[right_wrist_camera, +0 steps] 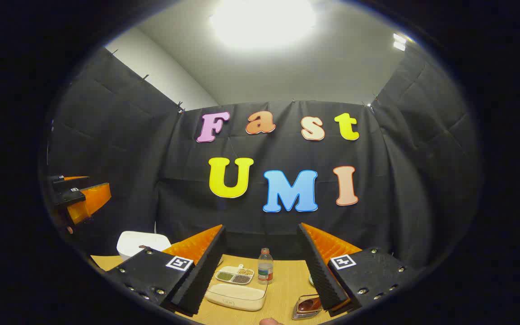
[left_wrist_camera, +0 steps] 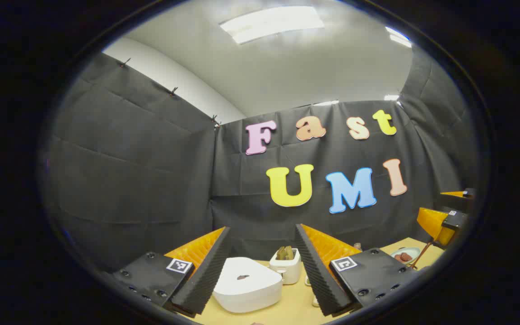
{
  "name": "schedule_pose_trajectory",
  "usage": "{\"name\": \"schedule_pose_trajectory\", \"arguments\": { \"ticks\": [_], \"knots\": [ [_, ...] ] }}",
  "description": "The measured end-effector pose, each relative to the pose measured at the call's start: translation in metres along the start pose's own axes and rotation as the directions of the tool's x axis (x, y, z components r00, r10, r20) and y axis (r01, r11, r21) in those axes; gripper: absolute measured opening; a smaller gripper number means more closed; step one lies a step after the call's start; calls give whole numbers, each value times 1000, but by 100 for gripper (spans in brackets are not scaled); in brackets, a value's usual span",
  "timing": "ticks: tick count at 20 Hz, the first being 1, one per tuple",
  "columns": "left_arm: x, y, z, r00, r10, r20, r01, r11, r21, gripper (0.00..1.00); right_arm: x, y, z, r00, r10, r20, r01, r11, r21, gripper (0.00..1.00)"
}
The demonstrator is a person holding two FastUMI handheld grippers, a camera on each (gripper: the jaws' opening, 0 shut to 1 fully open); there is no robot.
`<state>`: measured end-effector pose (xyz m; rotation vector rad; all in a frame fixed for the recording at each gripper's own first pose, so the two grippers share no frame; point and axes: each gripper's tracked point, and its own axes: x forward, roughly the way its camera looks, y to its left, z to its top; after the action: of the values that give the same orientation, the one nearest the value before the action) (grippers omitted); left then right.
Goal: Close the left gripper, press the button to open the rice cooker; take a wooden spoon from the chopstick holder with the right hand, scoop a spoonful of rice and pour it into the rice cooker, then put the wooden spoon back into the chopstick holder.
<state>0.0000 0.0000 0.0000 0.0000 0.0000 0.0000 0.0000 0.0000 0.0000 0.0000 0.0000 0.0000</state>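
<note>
Rice cooker point(left_wrist_camera: 247, 283), white, rounded and lidded, is sitting at twelve o'clock between the spread-fingered left tool point(left_wrist_camera: 262, 271), which is risking straddling its button unless pressed together first.

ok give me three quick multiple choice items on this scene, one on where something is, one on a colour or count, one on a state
1. Between the left claw fingers, the rice cooker lies
A. ahead on the table
B. on the floor
C. held in the fingers

2. The divided dish behind the clear container has how many compartments?
A. one
B. three
C. six

3. The rice cooker's lid is
A. down
B. raised
C. removed

Answers: 1 A, the left gripper view shows it resting on the wooden table past the fingers. 2 B, the right gripper view shows three sections with different fillings. 3 A, the white top sits flat on the body.
</note>
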Motion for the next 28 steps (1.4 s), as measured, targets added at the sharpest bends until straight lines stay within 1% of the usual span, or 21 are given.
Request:
{"name": "schedule_pose_trajectory", "arguments": {
  "ticks": [1, 2, 6, 10, 11, 12, 13, 15, 16, 18, 19, 20, 21, 27, 28],
  "knots": [
    [1, -1, 1, 1000, 1, -3, -1, 1000, 4, 94, 1, 0, 0, 1000, 2, -1, -2, 1000, 0, 95],
    [2, -2, 1, 1000, 2, -3, -2, 1000, 7, 96, 2, 0, 0, 1000, 5, -2, -5, 1000, 2, 95],
    [2, -2, 1, 1000, 9, 0, -9, 1000, 14, 96, 5, 0, -4, 1000, 8, -6, -8, 1000, 8, 95],
    [4, 1, -4, 1000, 19, -10, -19, 1000, -1, 96, 8, -3, -9, 1000, -2, -14, 2, 1000, 12, 95],
    [4, 2, -6, 1000, 23, -15, -23, 1000, -7, 94, 8, -3, -11, 1000, -6, -18, 6, 1000, 12, 95],
    [5, 3, -6, 999, 25, -20, -26, 1000, -12, 94, 8, -4, -10, 1000, -8, -19, 8, 1000, 11, 95],
    [6, 5, -7, 999, 30, -22, -31, 999, -16, 97, 7, -5, -9, 1000, -11, -16, 12, 1000, 8, 95],
    [7, 6, -10, 999, 36, -28, -37, 999, -18, 97, 5, -7, -7, 1000, -16, -8, 16, 1000, -1, 95],
    [8, 7, -11, 999, 40, -30, -41, 999, -17, 94, 4, -9, -7, 1000, -18, -7, 18, 1000, -5, 95],
    [8, 9, -12, 998, 48, -36, -48, 999, -19, 94, 3, -10, -7, 1000, -19, -8, 18, 1000, -11, 95],
    [8, 11, -14, 998, 49, -37, -50, 998, -22, 97, 2, -12, -7, 1000, -24, -4, 24, 1000, -13, 95],
    [7, 12, -14, 998, 51, -38, -52, 998, -24, 97, 2, -13, -7, 1000, -30, -3, 30, 1000, -10, 95],
    [8, 13, -14, 998, 51, -39, -52, 998, -22, 94, 2, -14, -8, 1000, -30, -6, 30, 1000, -3, 95],
    [18, 21, -18, 997, 60, -47, -60, 998, -5, 94, 5, -15, -11, 999, -47, -13, 47, 999, 10, 95],
    [21, 21, -21, 997, 58, -53, -58, 998, -5, 97, 7, -16, -11, 999, -51, -15, 51, 999, 13, 95]
  ]
}}
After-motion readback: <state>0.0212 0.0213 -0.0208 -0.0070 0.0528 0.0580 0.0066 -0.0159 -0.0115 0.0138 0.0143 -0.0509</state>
